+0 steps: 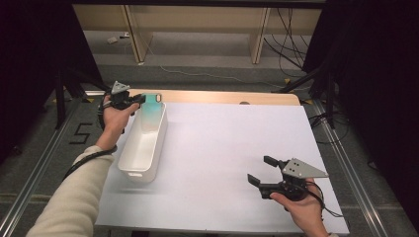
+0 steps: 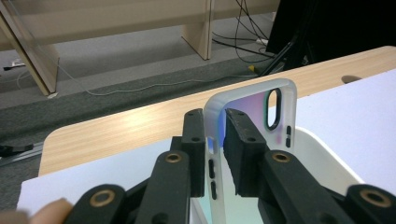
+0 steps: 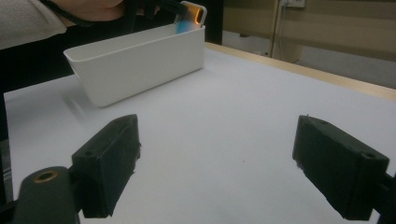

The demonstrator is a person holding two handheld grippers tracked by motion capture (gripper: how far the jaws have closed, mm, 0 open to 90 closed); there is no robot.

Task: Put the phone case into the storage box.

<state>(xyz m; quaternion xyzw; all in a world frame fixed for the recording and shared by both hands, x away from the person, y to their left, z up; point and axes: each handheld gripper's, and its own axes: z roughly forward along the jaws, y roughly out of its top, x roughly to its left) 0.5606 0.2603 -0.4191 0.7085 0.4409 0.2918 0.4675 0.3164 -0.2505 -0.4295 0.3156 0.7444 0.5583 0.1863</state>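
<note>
Between the matt black plastic jaws sat a translucent, glossy iridescent phone case; just below them, a smooth white plastic bin

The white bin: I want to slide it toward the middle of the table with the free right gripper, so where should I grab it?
Probably the long side wall facing the right gripper: pinch its thin upright rim from above, one jaw inside. The phone case occupies the far end.
</note>
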